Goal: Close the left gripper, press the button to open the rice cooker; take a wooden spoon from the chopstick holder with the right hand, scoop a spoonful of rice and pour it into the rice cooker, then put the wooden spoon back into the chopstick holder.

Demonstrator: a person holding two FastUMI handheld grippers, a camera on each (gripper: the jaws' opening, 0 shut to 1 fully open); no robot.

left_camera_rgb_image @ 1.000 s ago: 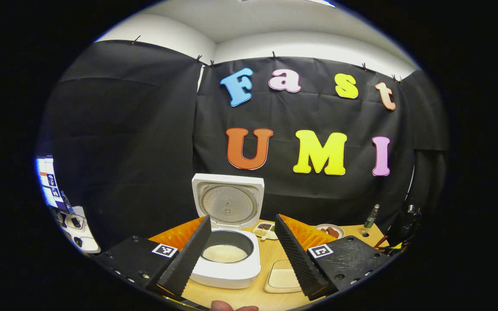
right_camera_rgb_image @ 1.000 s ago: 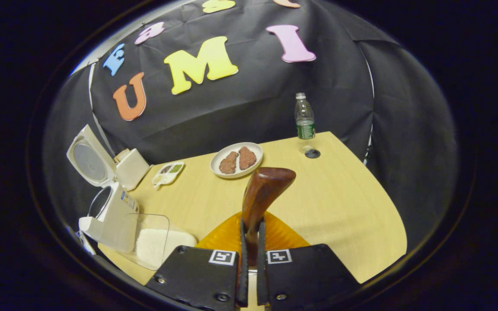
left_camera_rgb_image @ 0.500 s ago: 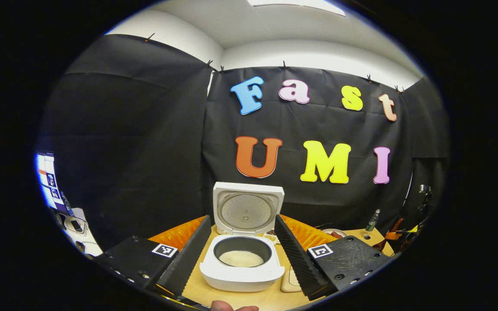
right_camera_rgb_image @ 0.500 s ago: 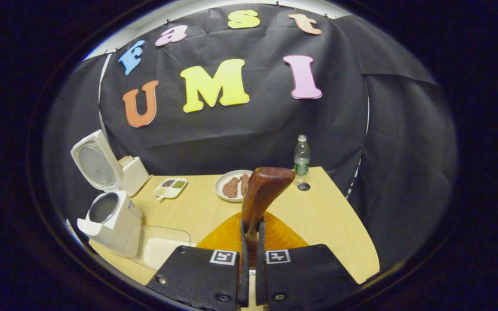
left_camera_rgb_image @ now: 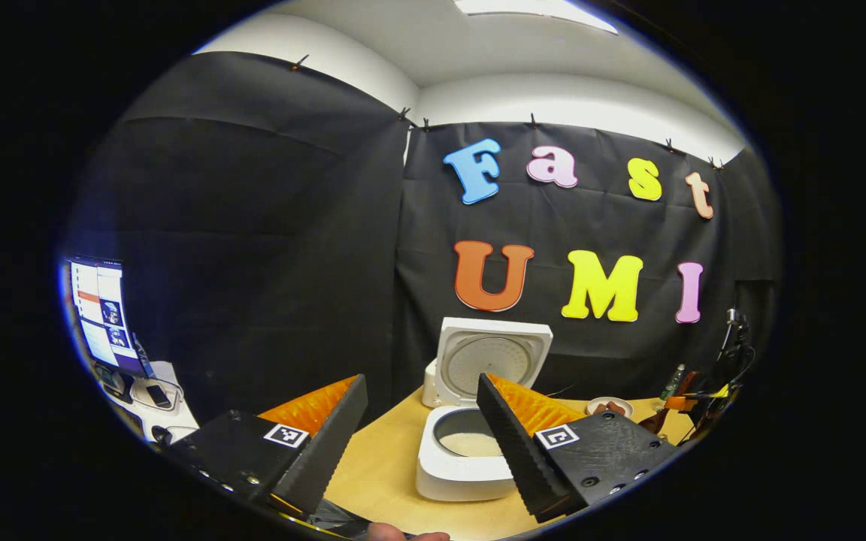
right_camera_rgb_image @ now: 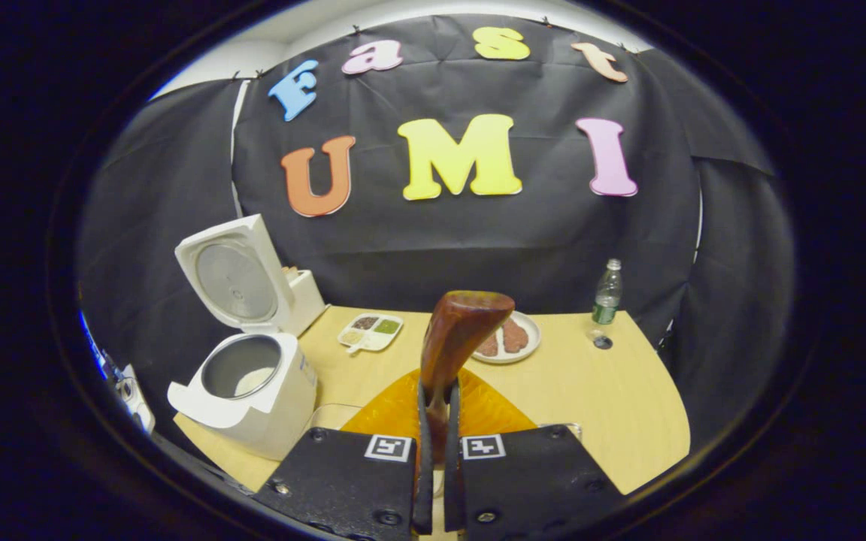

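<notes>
The cooker (right_camera_rgb_image: 249,387) stands open on the tabletop (right_camera_rgb_image: 591,398), rice (left_camera_rgb_image: 470,445) in its pot. The right hand-held gripper (right_camera_rgb_image: 437,421) grasps the spoon (right_camera_rgb_image: 459,330); the left hand-held gripper (left_camera_rgb_image: 422,428) is released. A plate (right_camera_rgb_image: 527,342) holds two brown pieces.

1. The white rice cooker (right_camera_rgb_image: 252,398) stands at the left edge of the light wooden table (right_camera_rgb_image: 613,406), its raised lid (right_camera_rgb_image: 234,274) blocking any approach from behind; the pot mouth is free from above.
2. A white box-shaped holder (right_camera_rgb_image: 305,297) sits just behind the lid.
3. A small white divided dish (right_camera_rgb_image: 370,331), a round white plate with brown food (right_camera_rgb_image: 512,340) and a clear plastic bottle (right_camera_rgb_image: 607,293) line the far side.
4. The table's near right part is bare, open for passing.
</notes>
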